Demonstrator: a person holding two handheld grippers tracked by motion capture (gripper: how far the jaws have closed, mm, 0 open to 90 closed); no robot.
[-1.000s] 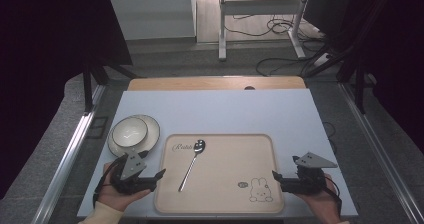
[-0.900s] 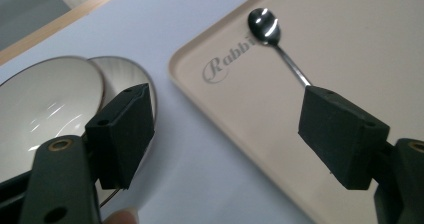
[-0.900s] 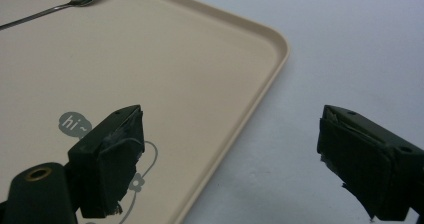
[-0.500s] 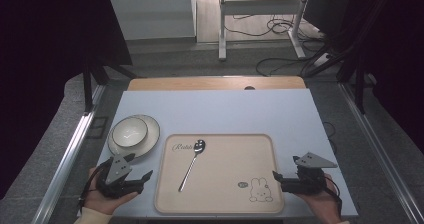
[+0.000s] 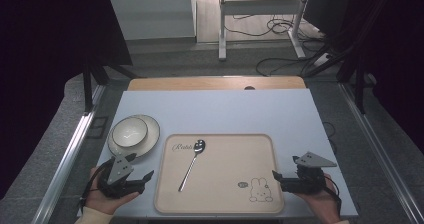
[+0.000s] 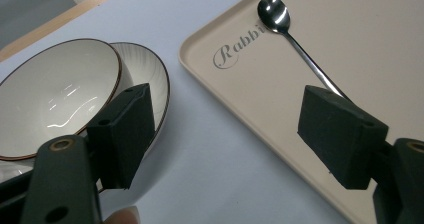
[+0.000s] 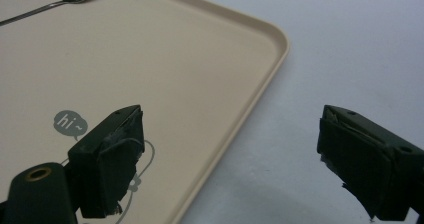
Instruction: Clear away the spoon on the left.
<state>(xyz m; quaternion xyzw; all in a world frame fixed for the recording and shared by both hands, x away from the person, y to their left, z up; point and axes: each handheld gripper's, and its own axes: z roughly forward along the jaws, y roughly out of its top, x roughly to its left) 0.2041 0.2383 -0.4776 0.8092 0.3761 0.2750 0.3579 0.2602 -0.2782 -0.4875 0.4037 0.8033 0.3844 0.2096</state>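
I hold my left gripper (image 5: 146, 176) low at the near-left corner of the tabletop (image 5: 240, 111), jaws spread wide and holding nothing, just in front of a white bowl (image 5: 129, 132) that sits on a white plate (image 5: 150, 134). My right gripper (image 5: 275, 175) rests at the near-right corner, jaws also spread and empty, straddling the right edge of a beige tray (image 5: 220, 204). A metal spoon (image 5: 192, 163) lies slantwise on the tray, its round end near the tray's far-left corner, well apart from both grippers. The likeliest trouble, as I judge it, is on the left: one jaw is very close to the bowl's rim, perhaps touching it, though the left gripper view cannot settle that, and a careless push could slide or tip the bowl off its plate. The spoon is thin and flat, so a grab could skid it across the smooth tray. The raised tray rim could also catch a low jaw. Open room lies across the far half of the tabletop; the near edge is close behind both hands.
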